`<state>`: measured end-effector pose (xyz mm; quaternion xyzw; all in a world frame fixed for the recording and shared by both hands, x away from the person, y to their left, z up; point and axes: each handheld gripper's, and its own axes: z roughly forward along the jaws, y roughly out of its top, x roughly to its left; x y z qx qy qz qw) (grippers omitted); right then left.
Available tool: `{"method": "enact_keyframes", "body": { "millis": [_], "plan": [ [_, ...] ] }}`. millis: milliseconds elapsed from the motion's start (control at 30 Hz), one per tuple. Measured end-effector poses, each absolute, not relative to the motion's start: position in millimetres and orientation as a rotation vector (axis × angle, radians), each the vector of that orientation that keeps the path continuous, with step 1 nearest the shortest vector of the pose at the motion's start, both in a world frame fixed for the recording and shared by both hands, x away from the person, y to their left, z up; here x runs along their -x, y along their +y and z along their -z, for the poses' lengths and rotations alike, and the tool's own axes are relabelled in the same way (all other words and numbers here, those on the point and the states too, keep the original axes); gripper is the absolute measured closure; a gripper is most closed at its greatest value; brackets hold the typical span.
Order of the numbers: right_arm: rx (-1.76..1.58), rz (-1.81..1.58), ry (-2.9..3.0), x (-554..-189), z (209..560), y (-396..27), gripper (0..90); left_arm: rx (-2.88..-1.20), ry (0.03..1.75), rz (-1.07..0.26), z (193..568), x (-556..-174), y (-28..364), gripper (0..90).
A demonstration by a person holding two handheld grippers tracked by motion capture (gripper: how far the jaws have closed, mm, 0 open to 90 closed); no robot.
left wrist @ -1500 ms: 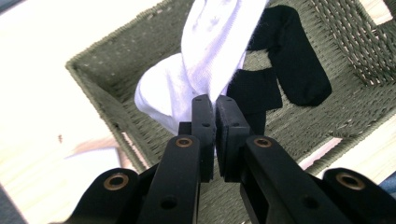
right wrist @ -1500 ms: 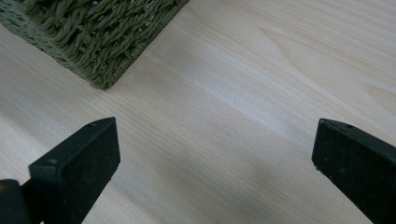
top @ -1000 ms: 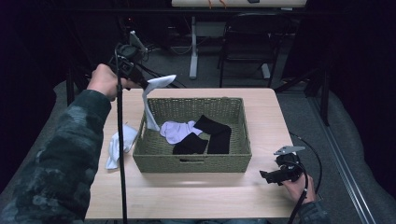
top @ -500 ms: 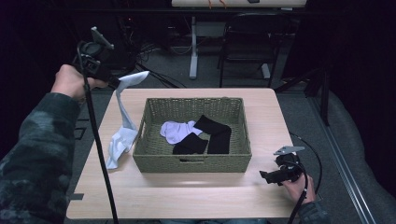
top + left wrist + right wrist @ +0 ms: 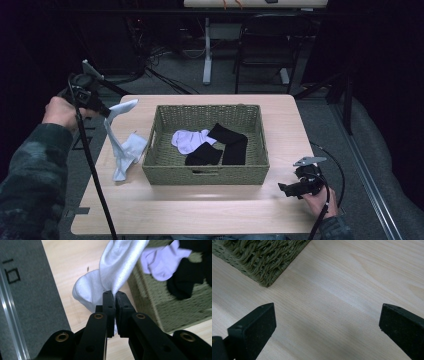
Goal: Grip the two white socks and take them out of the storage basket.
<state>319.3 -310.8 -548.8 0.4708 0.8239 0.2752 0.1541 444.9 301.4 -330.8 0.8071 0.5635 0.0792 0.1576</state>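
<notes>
My left gripper (image 5: pixel 105 113) is shut on a white sock (image 5: pixel 116 131), which hangs from it down to the table at the left of the woven basket (image 5: pixel 206 175). In the left gripper view the jaws pinch the white sock (image 5: pixel 120 270) at its edge. A second white sock (image 5: pixel 131 150) lies bunched on the table beside the basket. Inside the basket lie a lavender sock (image 5: pixel 189 140) and two black socks (image 5: pixel 230 142). My right gripper (image 5: pixel 283 189) rests near the table's front right, open, with bare wood between its fingers (image 5: pixel 252 327).
The wooden table (image 5: pixel 200 220) has free room along its front edge. A basket corner (image 5: pixel 262 260) lies ahead of the right gripper. Grey floor (image 5: pixel 27 295) lies off the table's left edge. A chair (image 5: pixel 265 45) and table legs stand beyond the far edge.
My left gripper has carried the white sock from over the basket's left rim out to the left and lower, so the sock now trails onto the table. The right gripper has stayed still.
</notes>
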Motion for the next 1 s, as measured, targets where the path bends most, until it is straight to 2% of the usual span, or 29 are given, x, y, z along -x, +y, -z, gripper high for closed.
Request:
{"method": "enact_keyframes", "body": {
  "millis": [667, 733, 833, 867, 933, 1000],
  "plan": [
    [-1.346, -0.788, 2.371, -320, 549, -310, 0.4, -2.243, 1.758, -0.051, 471, -468, 313, 86.3],
    [-1.349, -0.785, 2.360, -319, 549, -310, 0.4, -2.226, 1.769, -0.041, 479, -469, 314, 82.5],
    [-1.349, -0.785, 2.362, -319, 549, -311, 0.3, -2.209, 1.748, -0.038, 481, -466, 316, 70.2],
    [-1.349, -0.785, 2.362, -319, 549, -311, 0.3, -2.200, 1.743, -0.049, 479, -464, 317, 64.5],
    [-1.349, -0.785, 2.362, -319, 549, -311, 0.3, -2.190, 1.752, -0.092, 474, -459, 317, 46.7],
    [-1.352, -0.791, 2.363, -319, 549, -311, 0.3, -2.181, 1.734, -0.114, 470, -452, 318, 34.9]
  ]
}}
